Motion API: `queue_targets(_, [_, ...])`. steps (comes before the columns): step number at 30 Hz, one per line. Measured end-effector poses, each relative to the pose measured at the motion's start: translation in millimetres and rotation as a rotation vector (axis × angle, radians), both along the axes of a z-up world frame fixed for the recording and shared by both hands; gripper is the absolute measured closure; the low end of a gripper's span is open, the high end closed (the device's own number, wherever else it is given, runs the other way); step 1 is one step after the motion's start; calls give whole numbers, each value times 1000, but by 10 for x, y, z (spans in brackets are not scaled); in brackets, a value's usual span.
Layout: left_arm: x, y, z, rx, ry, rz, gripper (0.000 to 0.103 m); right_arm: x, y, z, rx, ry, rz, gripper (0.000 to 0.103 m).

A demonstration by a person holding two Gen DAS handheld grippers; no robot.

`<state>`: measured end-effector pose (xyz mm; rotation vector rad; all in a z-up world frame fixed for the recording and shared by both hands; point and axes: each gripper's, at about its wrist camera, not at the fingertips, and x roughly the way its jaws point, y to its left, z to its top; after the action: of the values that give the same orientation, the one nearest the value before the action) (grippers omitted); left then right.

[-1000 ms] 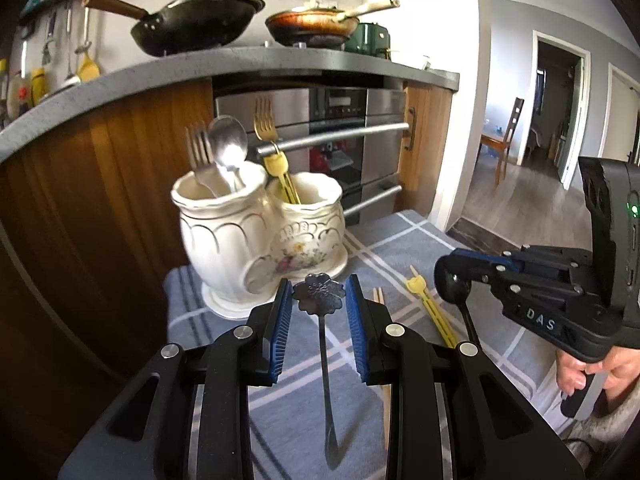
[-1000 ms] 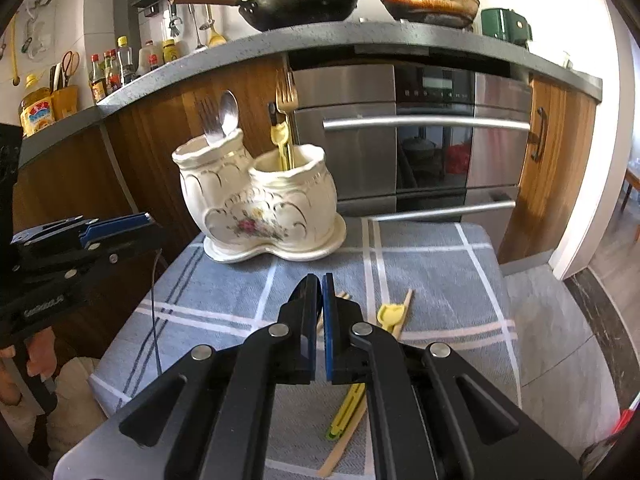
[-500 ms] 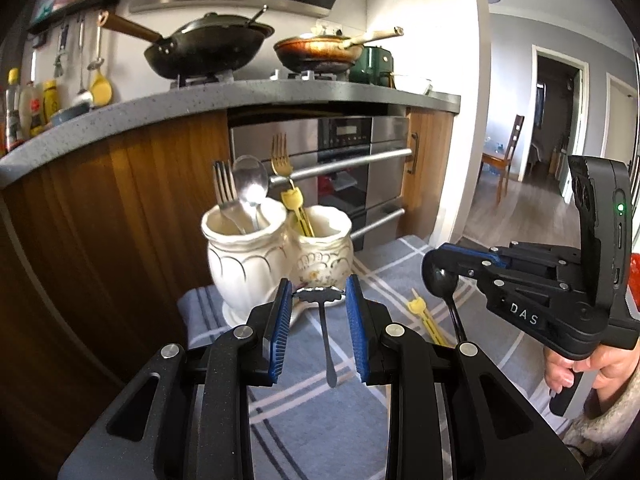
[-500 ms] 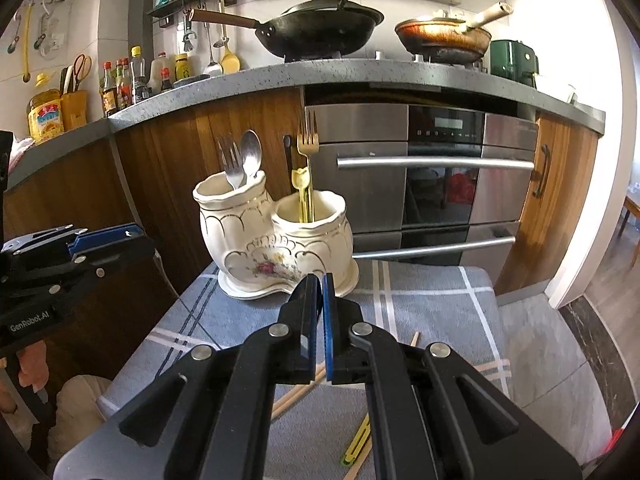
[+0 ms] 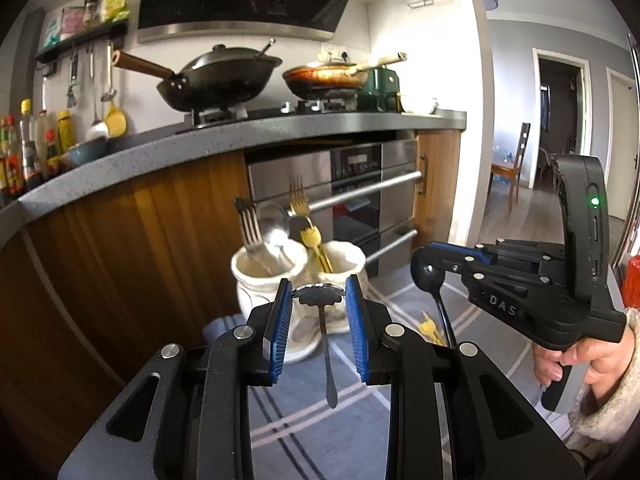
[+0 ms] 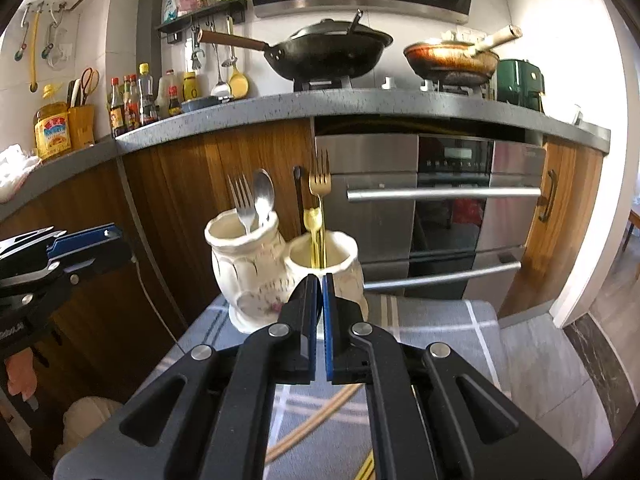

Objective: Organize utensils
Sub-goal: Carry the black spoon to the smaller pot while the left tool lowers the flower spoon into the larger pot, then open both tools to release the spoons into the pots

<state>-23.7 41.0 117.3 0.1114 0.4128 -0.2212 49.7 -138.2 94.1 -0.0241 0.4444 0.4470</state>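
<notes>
In my left gripper (image 5: 319,300) I pinch a dark flower-headed spoon (image 5: 326,344) by its scalloped head, low in the centre of the left wrist frame; its thin handle hangs straight down between my blue pads (image 5: 280,328) above the grey plaid cloth (image 5: 400,400). Just behind the spoon's head stands the cream double utensil holder (image 5: 304,264). Its left cup carries a silver fork (image 5: 250,226) and a silver spoon (image 5: 274,226); its right cup carries a gold fork (image 5: 299,202) and a yellow-tipped utensil (image 5: 316,246).

At the right of that same frame my right gripper (image 5: 434,258) clamps a black spoon (image 5: 430,276), bowl up, handle slanting down toward the cloth. In the right wrist view, the right gripper (image 6: 320,292) shows its fingers nearly pressed together in the middle of the frame, directly before the holder's (image 6: 256,264) right cup; the black spoon itself I cannot make out there. A pair of wooden chopsticks (image 6: 316,424) lies on the cloth at the bottom of the frame, beneath my fingers. My left gripper (image 6: 80,246) pokes in from the left edge.
</notes>
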Motion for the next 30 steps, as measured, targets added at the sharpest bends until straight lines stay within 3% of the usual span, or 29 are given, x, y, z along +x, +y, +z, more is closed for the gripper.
queue_targets(15, [400,421,663,-27,-75,71,74,691,414,569,27,-160,-28,100])
queue_targets(19, [552,449,845,-32,-99,80,74,897,529,536,-45,-204,-82,100])
queue_targets(24, [831,405,1010,-16,-123,99,74,1159,509,427,-66,-221,-159,100])
queue_targets(30, [1174,298,859,-4,-85,100,74,1449,429,131,-65,-204,-240,100])
